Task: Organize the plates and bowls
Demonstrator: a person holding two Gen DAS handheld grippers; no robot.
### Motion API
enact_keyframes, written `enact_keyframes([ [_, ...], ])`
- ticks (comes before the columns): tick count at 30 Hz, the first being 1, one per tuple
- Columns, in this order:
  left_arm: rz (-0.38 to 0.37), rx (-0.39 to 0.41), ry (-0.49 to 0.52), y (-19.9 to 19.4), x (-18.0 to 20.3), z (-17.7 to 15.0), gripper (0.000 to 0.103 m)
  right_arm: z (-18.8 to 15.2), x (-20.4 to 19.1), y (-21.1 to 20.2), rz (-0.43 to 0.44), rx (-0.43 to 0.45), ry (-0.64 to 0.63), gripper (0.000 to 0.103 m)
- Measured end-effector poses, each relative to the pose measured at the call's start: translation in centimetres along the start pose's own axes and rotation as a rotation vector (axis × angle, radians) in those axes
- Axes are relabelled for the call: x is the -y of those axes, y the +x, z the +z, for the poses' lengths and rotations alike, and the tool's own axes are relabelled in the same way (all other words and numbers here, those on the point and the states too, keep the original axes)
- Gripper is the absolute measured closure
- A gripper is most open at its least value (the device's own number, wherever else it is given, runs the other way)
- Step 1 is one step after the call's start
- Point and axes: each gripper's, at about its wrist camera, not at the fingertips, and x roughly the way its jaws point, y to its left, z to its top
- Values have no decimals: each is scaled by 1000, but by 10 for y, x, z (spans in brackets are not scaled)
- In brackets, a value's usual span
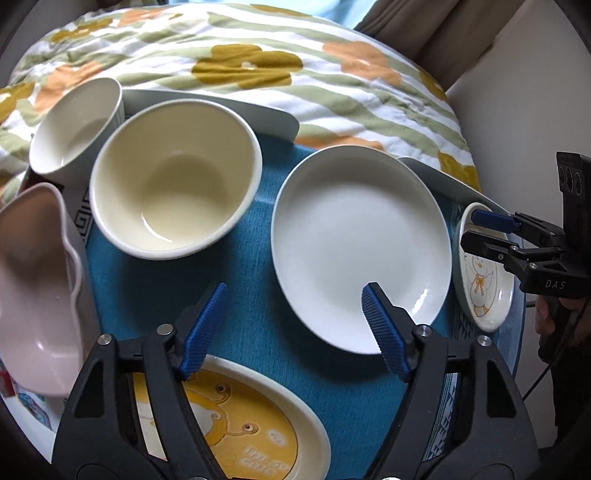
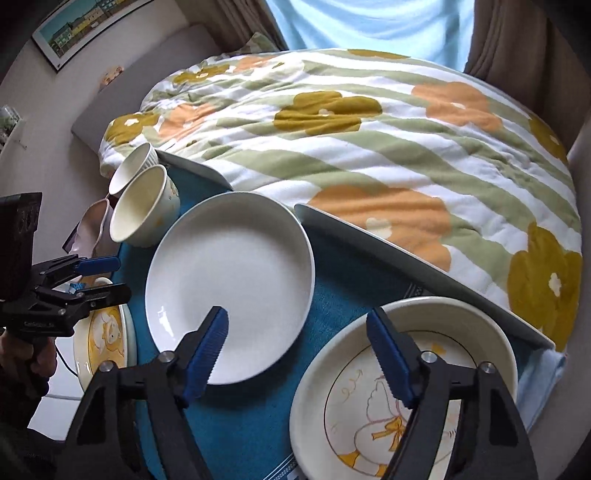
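Dishes lie on a blue mat [image 1: 251,280]. My left gripper [image 1: 294,295] hovers open over the mat, between a cream bowl [image 1: 173,188] and a plain white plate [image 1: 360,254], with nothing between its fingers. A yellow cartoon plate [image 1: 240,424] lies under it. A ribbed white bowl [image 1: 77,125] and a pink wavy bowl [image 1: 33,280] stand at the left. My right gripper [image 2: 297,317] is open above the gap between the white plate [image 2: 229,280] and a duck-print plate [image 2: 406,387]. Its right finger hangs over the duck plate's left rim, and its pads press on nothing.
A floral quilt [image 2: 369,147] rises just behind the mat, with grey-white tray edges [image 2: 406,258] along it. Brown curtains [image 2: 517,44] and a framed picture [image 2: 85,26] lie beyond. In each view the other gripper [image 1: 472,229] [image 2: 120,277] reaches in from the side.
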Motion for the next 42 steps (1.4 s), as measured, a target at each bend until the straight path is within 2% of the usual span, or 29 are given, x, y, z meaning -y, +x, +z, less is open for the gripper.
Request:
enact_keyframes([
  [2, 2, -17, -14, 12, 1, 1, 42, 3, 3, 15, 16, -30, -22, 44],
  [6, 5, -46, -22, 29, 4, 3, 55, 8, 5, 30, 14, -53, -51, 56],
  [9, 19, -54, -18, 35, 6, 4, 56, 10, 6, 35, 16, -63, -72, 60],
  [11, 19, -60, -22, 37, 6, 4, 65, 11, 6, 39, 18, -77, -83, 71],
  [12, 22, -66, -23, 38, 6, 4, 70, 11, 5, 39, 17, -74, -92, 72],
  [14, 34, -72, -21, 40, 8, 4, 72, 11, 5, 40, 21, -80, -102, 79],
  [16, 61, -77, -16, 41, 9, 3, 83, 11, 4, 43, 25, -86, -113, 86],
  [27, 112, -72, -1, 39, 13, 5, 84, 9, 4, 40, 30, -66, -115, 87],
  [34, 114, -62, 16, 29, 18, 5, 84, 11, 2, 33, 23, -49, -116, 87],
  [42, 104, -3, 40, -4, 22, 5, 84, 10, -11, 6, 12, -6, -121, 87],
])
